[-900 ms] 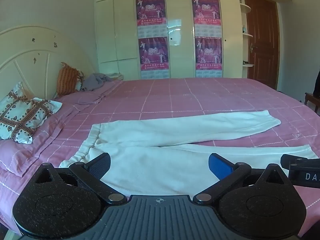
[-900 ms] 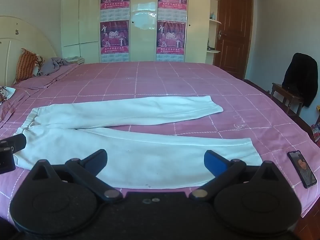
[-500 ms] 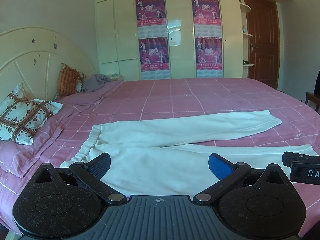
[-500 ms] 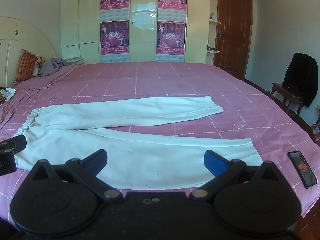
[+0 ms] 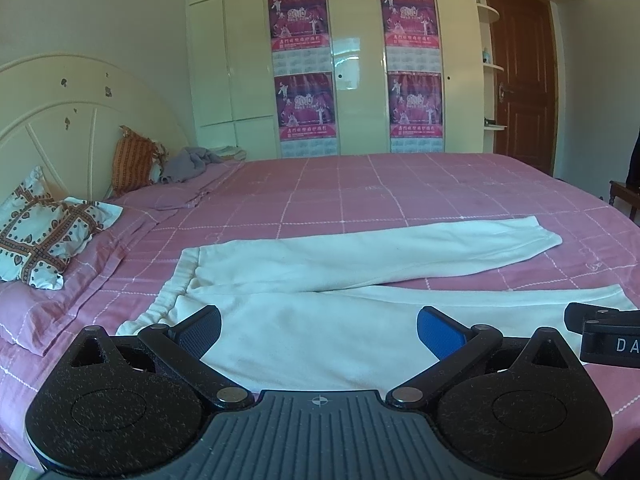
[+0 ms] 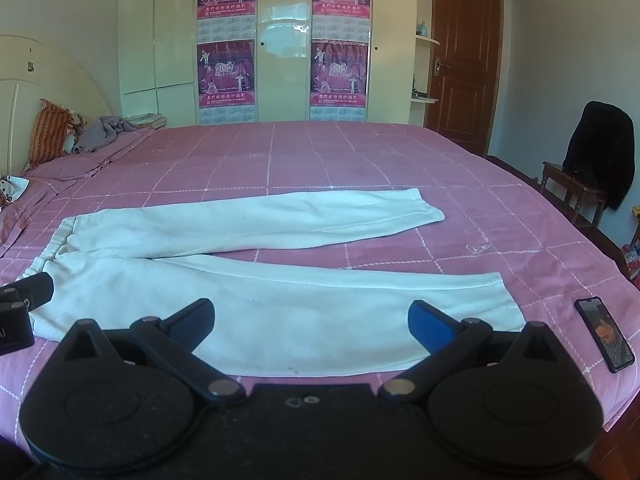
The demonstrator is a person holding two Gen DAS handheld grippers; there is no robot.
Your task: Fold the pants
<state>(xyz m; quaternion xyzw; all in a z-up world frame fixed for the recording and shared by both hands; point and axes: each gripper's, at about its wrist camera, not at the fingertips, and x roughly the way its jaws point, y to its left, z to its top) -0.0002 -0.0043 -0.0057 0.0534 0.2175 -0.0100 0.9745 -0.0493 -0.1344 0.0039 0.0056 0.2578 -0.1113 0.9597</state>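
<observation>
White pants lie flat on the pink bed, waistband to the left and both legs spread apart to the right; they also show in the right wrist view. My left gripper is open and empty, held above the near leg by the waist end. My right gripper is open and empty above the near leg toward its cuff. Each gripper's tip shows at the edge of the other's view.
A pink checked bedspread covers the bed. Pillows and a grey cloth lie by the headboard at left. A phone lies at the bed's near right edge. A chair with a dark jacket stands at right.
Both views have shifted slightly, with the pants a bit lower in the left wrist view. Both grippers stay open and the pants have not moved.
</observation>
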